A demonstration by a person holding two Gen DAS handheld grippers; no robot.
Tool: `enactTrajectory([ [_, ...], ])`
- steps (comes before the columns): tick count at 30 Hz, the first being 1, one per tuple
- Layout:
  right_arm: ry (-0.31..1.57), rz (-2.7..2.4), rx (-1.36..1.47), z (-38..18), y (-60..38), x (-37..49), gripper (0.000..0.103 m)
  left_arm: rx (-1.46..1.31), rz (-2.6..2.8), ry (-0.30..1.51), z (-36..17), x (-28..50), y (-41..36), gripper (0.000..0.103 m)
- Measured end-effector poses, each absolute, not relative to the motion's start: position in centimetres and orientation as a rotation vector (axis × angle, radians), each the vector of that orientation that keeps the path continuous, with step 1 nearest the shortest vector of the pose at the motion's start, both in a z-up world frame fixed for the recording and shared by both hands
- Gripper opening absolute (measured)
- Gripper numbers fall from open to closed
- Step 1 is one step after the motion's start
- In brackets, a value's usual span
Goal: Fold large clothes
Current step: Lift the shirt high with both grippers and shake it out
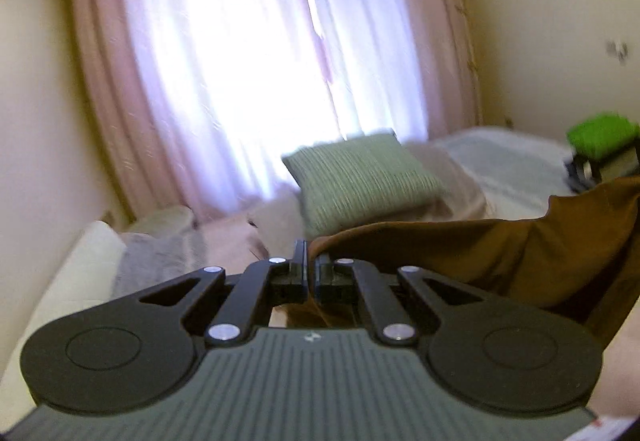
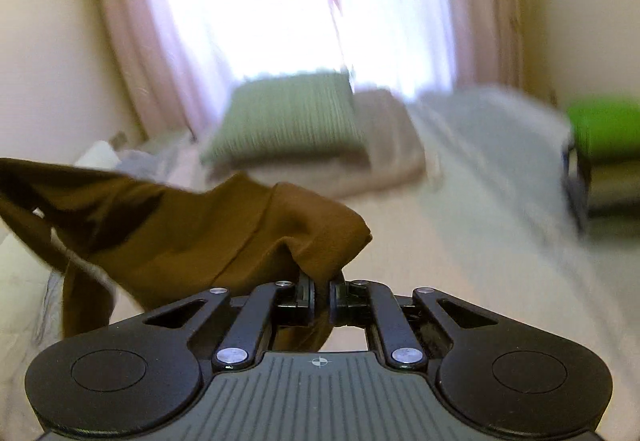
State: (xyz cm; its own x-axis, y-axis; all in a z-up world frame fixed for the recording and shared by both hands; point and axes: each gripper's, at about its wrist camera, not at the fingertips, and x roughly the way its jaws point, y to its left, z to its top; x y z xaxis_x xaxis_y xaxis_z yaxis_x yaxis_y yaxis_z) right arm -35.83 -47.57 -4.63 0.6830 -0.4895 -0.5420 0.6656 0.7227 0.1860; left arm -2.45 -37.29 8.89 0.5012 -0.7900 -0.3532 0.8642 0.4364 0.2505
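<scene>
One brown garment (image 2: 172, 237) hangs in the air above the bed (image 2: 420, 233), stretched between the two grippers. Its cloth is plain, matte and rust-brown, with soft folds and one seam running down it; which kind of garment it is cannot be told. In the right wrist view a bunched corner sits pinched in the right gripper (image 2: 320, 291), whose jaws are nearly closed on the cloth, and the rest trails off to the left. In the left wrist view the left gripper (image 1: 311, 265) is clamped narrow on another edge of the same garment (image 1: 500, 253), which spreads away to the right. Behind it on the bed lies one green ribbed cushion (image 1: 360, 181). One pink curtain (image 1: 132, 81) covers the bright window. One bright green object (image 1: 604, 137) stands at the far right, blurred.
</scene>
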Motion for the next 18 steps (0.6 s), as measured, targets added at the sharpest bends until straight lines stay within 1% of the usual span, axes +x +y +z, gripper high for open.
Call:
enactTrajectory([
  [4, 0.404, -0.665, 0.241, 1.3, -44.9, -38.7, 0.003, 0.341, -0.999, 0.153, 12.0, -4.2, -33.2, 0.001],
  [12, 0.275, -0.723, 0.036, 6.3, -33.3, -45.0, 0.003, 0.245, -1.01, 0.073, 14.5, -9.3, -23.7, 0.001],
  [15, 0.242, -0.709, -0.01, 8.8, -29.3, -47.7, 0.003, 0.196, -1.013, 0.041, 17.4, -10.0, -20.7, 0.001],
  [18, 0.199, -0.716, -0.084, 12.0, -27.7, -49.6, 0.003, 0.148, -1.015, -0.004, 20.6, -9.8, -19.8, 0.001],
])
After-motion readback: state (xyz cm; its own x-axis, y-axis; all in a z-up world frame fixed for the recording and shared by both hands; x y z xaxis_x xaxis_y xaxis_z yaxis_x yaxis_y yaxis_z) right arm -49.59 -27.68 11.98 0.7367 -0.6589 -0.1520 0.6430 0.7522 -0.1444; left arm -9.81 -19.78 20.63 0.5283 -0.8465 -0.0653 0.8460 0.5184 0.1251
